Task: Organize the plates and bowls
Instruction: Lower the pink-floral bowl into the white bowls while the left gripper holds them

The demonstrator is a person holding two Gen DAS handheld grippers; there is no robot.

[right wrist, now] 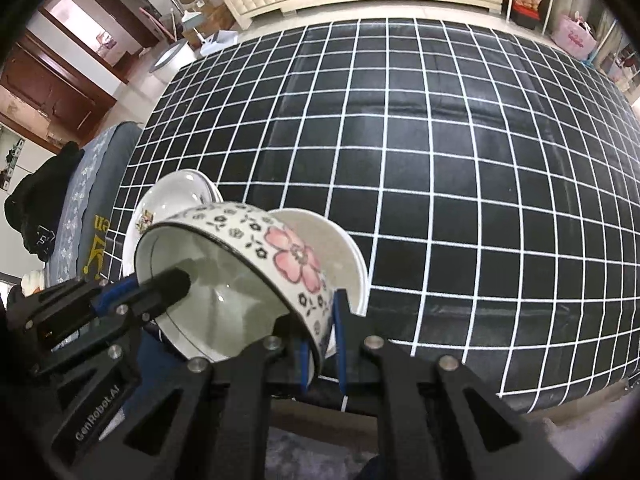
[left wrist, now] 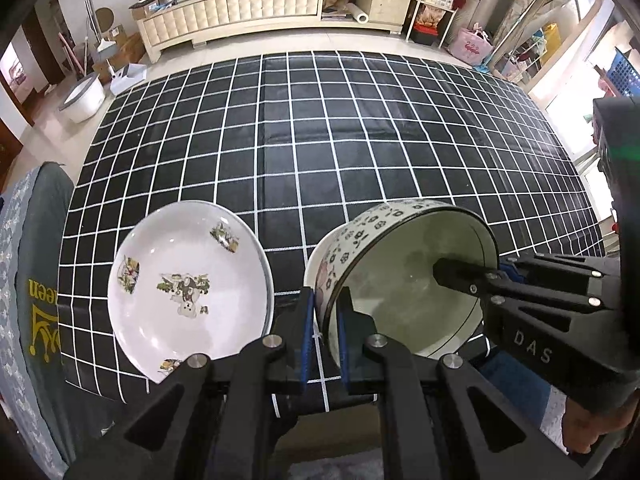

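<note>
Both grippers' fingers, left (left wrist: 326, 322) and right (right wrist: 322, 344), clamp the flowered bowl's (right wrist: 280, 256) rim.

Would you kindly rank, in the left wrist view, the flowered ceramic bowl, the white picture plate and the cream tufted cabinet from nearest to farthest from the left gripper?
1. The flowered ceramic bowl: its rim is clamped in the left gripper, to its right.
2. The white picture plate: lying on the checked cloth just left of the gripper.
3. The cream tufted cabinet: against the far wall, beyond the table.
</note>
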